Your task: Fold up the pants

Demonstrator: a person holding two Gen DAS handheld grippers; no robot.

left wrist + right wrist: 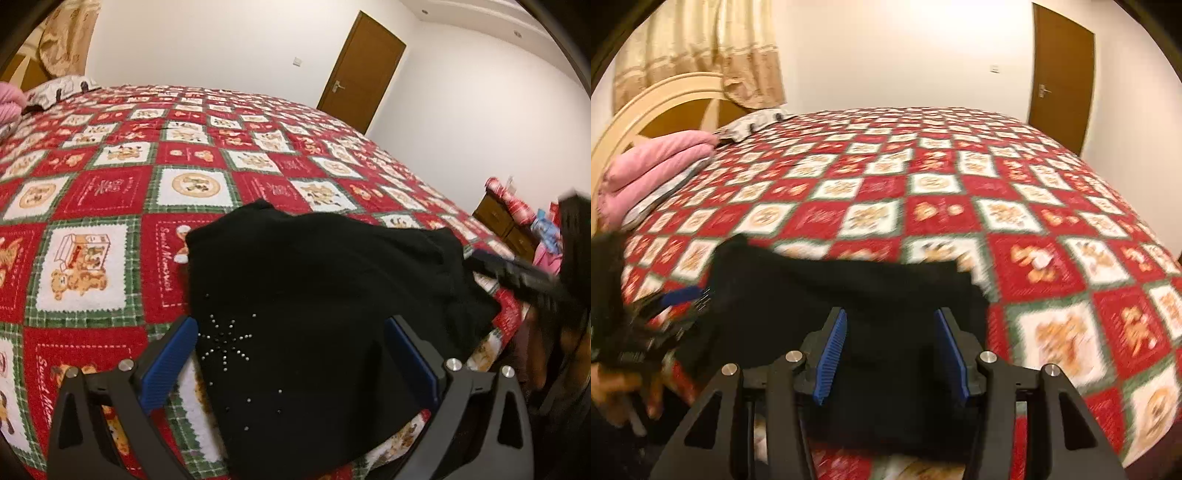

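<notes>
The fingers of the left gripper (pixel 295 354) are spread wide and those of the right gripper (pixel 892 354) stand half apart; nothing is pinched by either. The black pants (pixel 325 288) are laid in a compact bundle on the quilt (pixel 110 192), so the folding appears nearly finished; perhaps only smoothing is left.

black pants (pixel 827 295) on quilt (pixel 1052 258), jaws apart

Bed (pixel 110 192) wide open beyond and beside the folded black pants (pixel 314 295), obstacles only at the edges: pink pillows (pixel 653 162) and headboard (pixel 661 96) at far left, cluttered wooden cabinet (pixel 506 218) off the bed's right side.
</notes>
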